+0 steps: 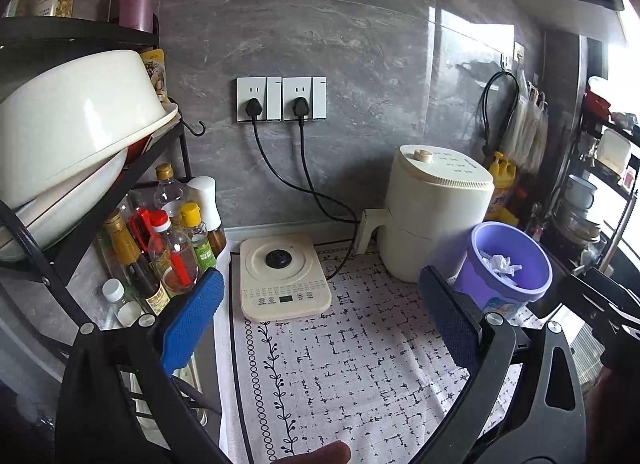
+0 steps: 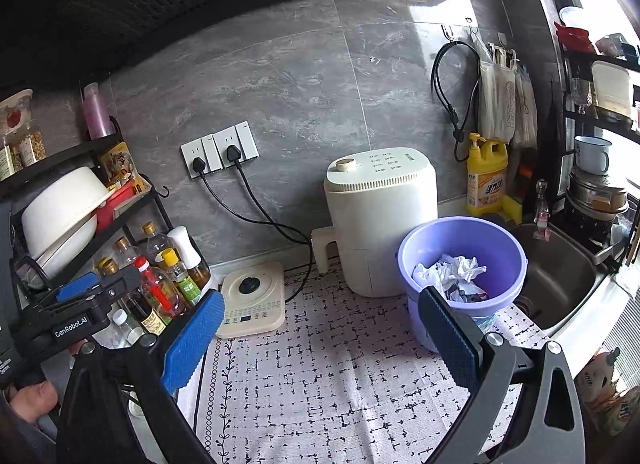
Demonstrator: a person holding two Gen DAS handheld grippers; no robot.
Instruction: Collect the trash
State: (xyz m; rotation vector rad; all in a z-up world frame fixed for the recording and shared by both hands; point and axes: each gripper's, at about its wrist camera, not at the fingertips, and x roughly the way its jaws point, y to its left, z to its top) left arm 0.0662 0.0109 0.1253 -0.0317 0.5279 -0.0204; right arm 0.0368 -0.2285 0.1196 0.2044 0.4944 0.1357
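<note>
A purple bucket [image 2: 460,260] stands on the patterned mat beside the sink and holds crumpled white paper trash [image 2: 452,270]. It also shows in the left wrist view [image 1: 506,264] with the paper [image 1: 500,264] inside. My right gripper [image 2: 320,320] is open and empty, held above the mat just left of the bucket. My left gripper [image 1: 320,304] is open and empty, above the mat in front of the kettle base. The left gripper also appears at the left of the right wrist view [image 2: 80,288].
A cream air fryer [image 2: 376,220] stands behind the bucket. A kettle base [image 2: 254,298] with cords sits at the mat's back left. A rack with bowls and sauce bottles [image 2: 160,284] is on the left. A steel sink [image 2: 560,276] and yellow detergent bottle [image 2: 486,176] are on the right.
</note>
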